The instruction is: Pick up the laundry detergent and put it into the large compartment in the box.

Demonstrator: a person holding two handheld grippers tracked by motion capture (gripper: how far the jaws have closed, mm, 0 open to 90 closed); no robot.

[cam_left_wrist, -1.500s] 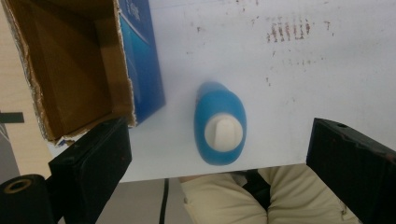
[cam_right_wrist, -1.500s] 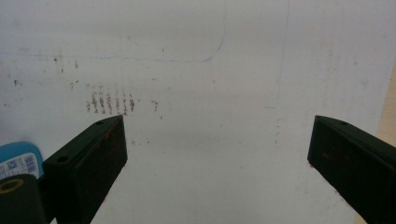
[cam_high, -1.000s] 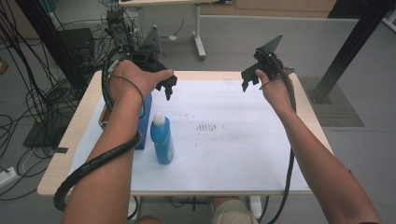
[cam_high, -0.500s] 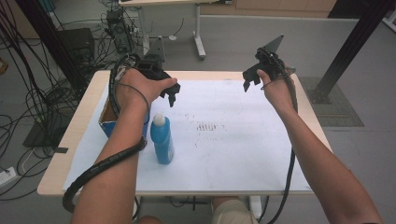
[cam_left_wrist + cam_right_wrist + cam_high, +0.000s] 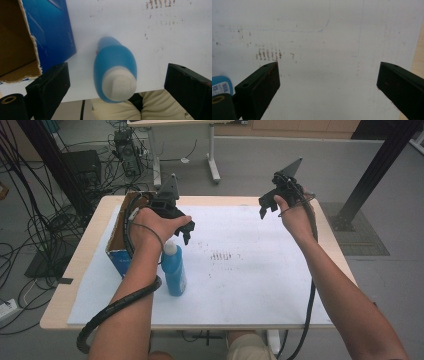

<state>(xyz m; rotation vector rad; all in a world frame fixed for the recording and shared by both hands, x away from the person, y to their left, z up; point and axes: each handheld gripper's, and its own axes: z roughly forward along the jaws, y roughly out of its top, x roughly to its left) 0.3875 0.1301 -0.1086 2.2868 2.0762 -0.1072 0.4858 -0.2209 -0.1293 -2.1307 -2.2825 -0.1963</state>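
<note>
A blue bottle [image 5: 174, 274] with a white cap [image 5: 119, 85] stands upright on the white sheet, left of the middle. My left gripper [image 5: 186, 231] hovers just above its cap, open. In the left gripper view the bottle [image 5: 115, 65] sits between the two wide-apart jaws of the left gripper [image 5: 117, 68], untouched. An open blue cardboard box [image 5: 119, 259] with a brown inside stands right beside the bottle on its left. My right gripper [image 5: 268, 206] is held in the air over the far right of the table, and the right gripper [image 5: 328, 66] is open with nothing between its jaws.
A white sheet [image 5: 260, 285] covers most of the wooden table [image 5: 60, 315] and bears a patch of brownish marks [image 5: 220, 255] near the middle. Cables and equipment lie on the floor at left. A black post [image 5: 372, 175] rises at the far right.
My left gripper has come nearer and a little right, from beside the box to over the bottle's cap. The right gripper has barely moved.
</note>
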